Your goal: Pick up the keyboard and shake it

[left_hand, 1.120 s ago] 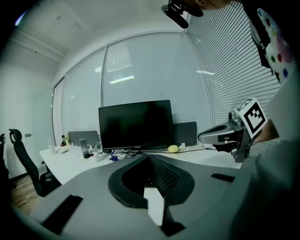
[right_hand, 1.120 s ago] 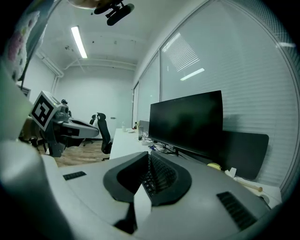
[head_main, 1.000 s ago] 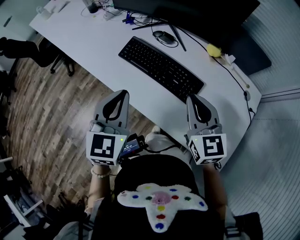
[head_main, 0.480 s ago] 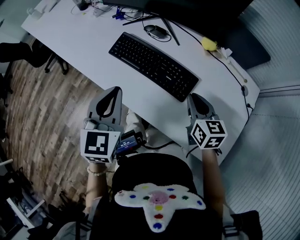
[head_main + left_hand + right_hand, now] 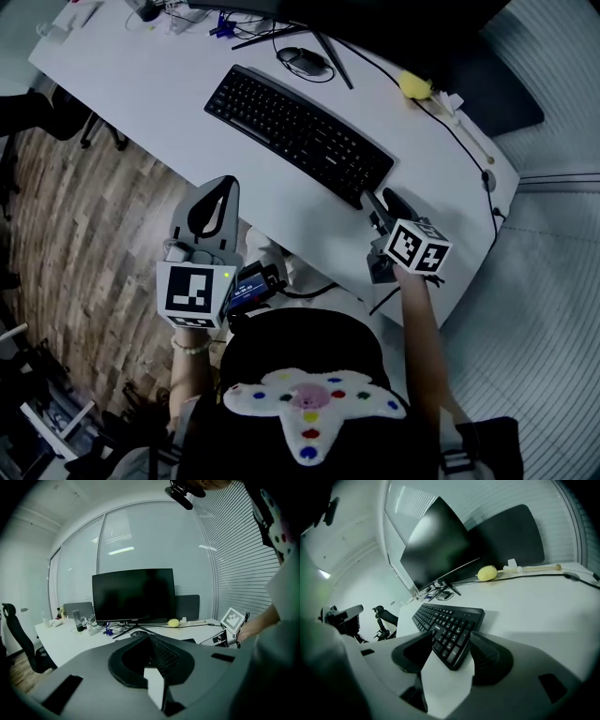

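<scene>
A black keyboard lies slantwise on the white desk, in front of the monitor. My right gripper is at its near right corner, and its jaws are opening. In the right gripper view the keyboard's end sits between the two fingers without the pads pressing on it. My left gripper hangs shut and empty over the desk's front edge, well short of the keyboard's left end. In the left gripper view its closed jaws hide the keyboard.
A dark monitor stands behind the keyboard, with a mouse at its foot. A yellow object and a cable lie at the right. Cables and small items clutter the far left corner. A black office chair stands left on the wooden floor.
My right gripper has moved forward to the keyboard's right end and its jaws have gone from shut to apart. The left gripper has stayed shut and hardly moved.
</scene>
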Available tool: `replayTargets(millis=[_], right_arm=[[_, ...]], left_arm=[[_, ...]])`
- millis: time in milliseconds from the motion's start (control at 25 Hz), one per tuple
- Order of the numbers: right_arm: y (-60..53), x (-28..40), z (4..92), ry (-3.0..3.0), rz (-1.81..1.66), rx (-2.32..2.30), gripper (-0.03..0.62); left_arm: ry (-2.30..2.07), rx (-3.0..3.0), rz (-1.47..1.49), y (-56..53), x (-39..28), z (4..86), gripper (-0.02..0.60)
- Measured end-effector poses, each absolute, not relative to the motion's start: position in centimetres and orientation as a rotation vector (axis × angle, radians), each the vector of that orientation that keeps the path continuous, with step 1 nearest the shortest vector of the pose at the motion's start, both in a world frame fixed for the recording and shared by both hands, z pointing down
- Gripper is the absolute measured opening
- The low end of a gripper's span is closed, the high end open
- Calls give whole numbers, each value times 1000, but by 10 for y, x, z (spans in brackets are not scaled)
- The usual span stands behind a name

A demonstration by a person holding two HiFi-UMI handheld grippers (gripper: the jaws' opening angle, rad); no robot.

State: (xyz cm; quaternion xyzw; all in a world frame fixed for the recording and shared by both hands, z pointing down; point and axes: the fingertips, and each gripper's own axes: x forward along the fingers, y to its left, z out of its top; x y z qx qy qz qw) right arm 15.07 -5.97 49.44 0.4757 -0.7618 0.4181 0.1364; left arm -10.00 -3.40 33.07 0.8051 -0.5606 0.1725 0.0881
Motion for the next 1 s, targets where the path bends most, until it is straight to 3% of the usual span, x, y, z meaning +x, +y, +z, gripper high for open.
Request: replayTargets(millis=[1000], right_arm=[[-91, 154, 538, -2038, 1508, 1370, 261]], left_arm=[[-1599, 2390, 538, -66, -108, 347, 17]])
